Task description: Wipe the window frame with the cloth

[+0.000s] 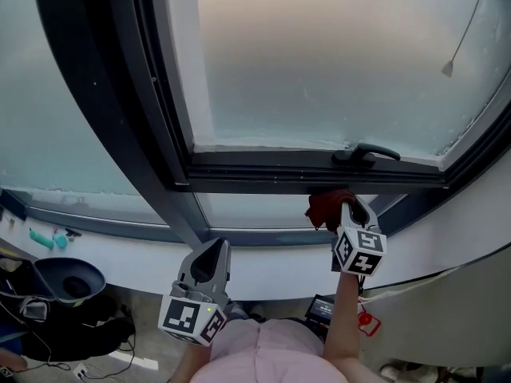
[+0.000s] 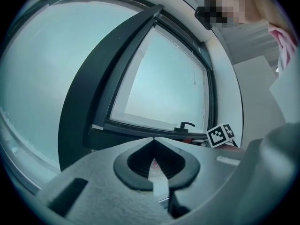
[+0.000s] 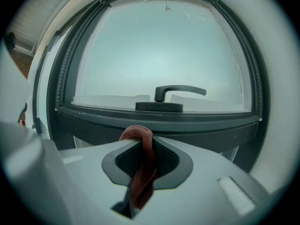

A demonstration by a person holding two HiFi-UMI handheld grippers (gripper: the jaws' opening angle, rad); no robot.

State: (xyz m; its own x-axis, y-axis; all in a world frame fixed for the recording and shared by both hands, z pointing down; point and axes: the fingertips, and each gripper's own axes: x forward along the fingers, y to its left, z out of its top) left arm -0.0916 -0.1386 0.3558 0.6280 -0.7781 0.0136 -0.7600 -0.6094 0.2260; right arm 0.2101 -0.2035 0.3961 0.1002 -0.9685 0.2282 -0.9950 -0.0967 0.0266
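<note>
Tightly bunched red cloth (image 3: 142,168) pinched in the right gripper (image 3: 143,142), up at the lower rail of the window frame (image 1: 303,180).
The cloth is rust-red and soft-looking, twisted into a rope-like fold. It runs down between the right jaws, which close on it, and a rounded loop bulges above their tips. In the head view that bundle sits against the dark grey rail, just below and left of the black handle (image 1: 366,152), under the frosted pane (image 1: 319,54). The left gripper (image 1: 217,246) hangs lower and to the left, apart from the rail, its jaws pressed together at the tips with nothing between them.
</note>
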